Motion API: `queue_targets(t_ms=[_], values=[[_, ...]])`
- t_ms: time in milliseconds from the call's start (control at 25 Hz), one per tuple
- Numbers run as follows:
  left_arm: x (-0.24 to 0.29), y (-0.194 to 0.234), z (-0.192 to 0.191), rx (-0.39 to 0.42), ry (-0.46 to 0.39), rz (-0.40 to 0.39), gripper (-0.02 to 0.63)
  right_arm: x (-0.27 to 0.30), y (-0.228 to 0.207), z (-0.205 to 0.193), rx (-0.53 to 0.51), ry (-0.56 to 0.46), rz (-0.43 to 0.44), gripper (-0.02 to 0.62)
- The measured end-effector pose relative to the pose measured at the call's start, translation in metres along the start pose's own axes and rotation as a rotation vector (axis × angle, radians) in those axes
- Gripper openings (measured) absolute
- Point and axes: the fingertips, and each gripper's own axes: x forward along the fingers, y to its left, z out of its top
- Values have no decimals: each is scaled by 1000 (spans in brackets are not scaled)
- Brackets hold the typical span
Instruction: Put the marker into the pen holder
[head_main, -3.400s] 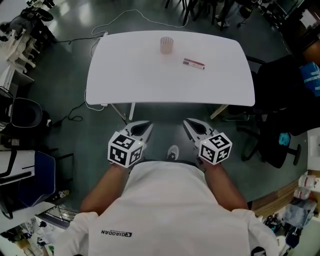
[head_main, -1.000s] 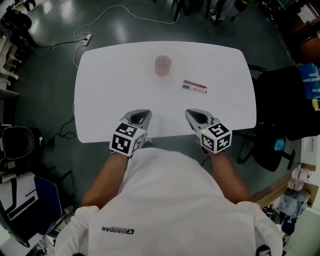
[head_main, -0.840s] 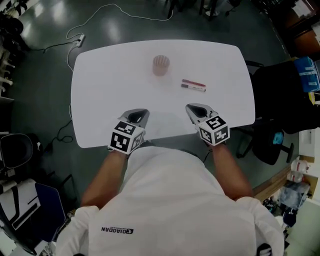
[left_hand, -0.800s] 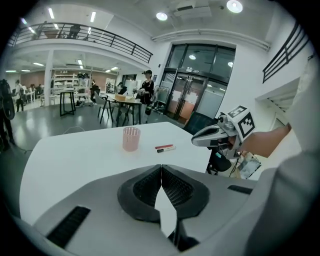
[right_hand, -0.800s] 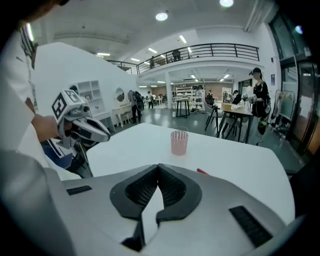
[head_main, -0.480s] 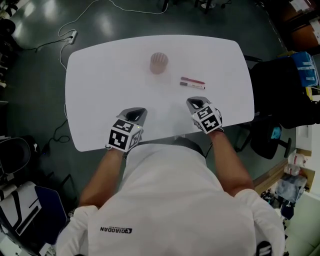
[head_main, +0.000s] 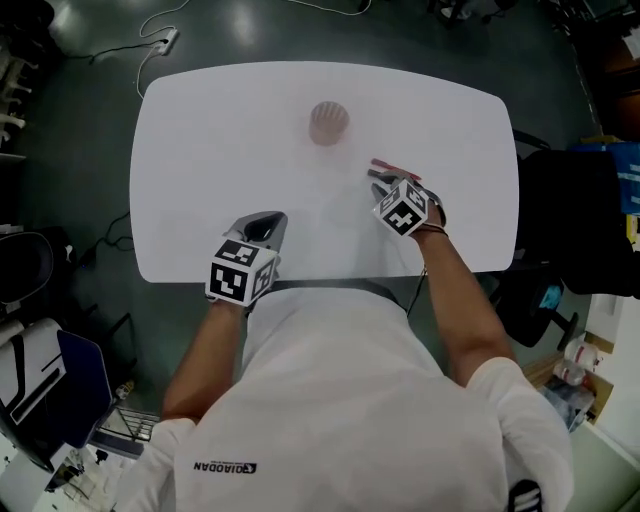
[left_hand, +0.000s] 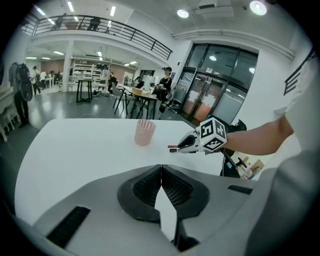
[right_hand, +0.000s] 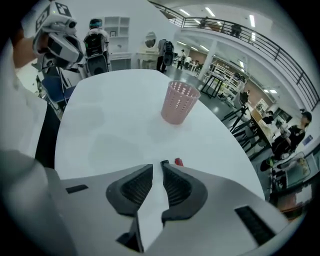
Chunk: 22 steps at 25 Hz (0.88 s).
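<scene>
Beneath your head camera, item one: white table (head_main: 200, 150), rounded corners, carrying only the two task pieces, both on its far half where a forward reach meets them. Item two: left gripper (left_hand: 161, 169), low over the table's near edge, jaws pressed together tip to tip with nothing between them; judged idle, held back so it does not crowd the working side. Item three: right gripper (right_hand: 156, 165), carried forward on your outstretched arm to the table's right-centre, jaws parted by a slim gap through which bare tabletop shows; nothing pinched. Its tips stand just beside the marker, so you would likely need to spread them wider and line them across the barrel before closing. Item four: pen holder (head_main: 328, 122), pink mesh cup, upright with its mouth upward, on the far centre of the table, apart from the marker and beyond it to the left; placed so a lifted marker can drop in from above. Item five: marker (head_main: 384, 166), lying flat on the table, its dark and red parts peeking past the right gripper's right-hand jaw tip; not lifted, not yet in the holder. Step judged: reach before pickup.
</scene>
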Motion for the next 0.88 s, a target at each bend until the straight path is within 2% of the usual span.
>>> queue_targets(t_ms=[200,480,680,880], values=[[1,3,-5,-41,13,50,29,28,-13,3,-118,48,35,89],[1,2,-3,-77,3,90,29,49,-8,-2,-248,143,128,104],[-3,2,-4,-91,-1,93,29,55,-4,-5,-271,191,170,98],[-9,6,-5,-93,-12,97,29,48,0,0,-252,185,173,92]])
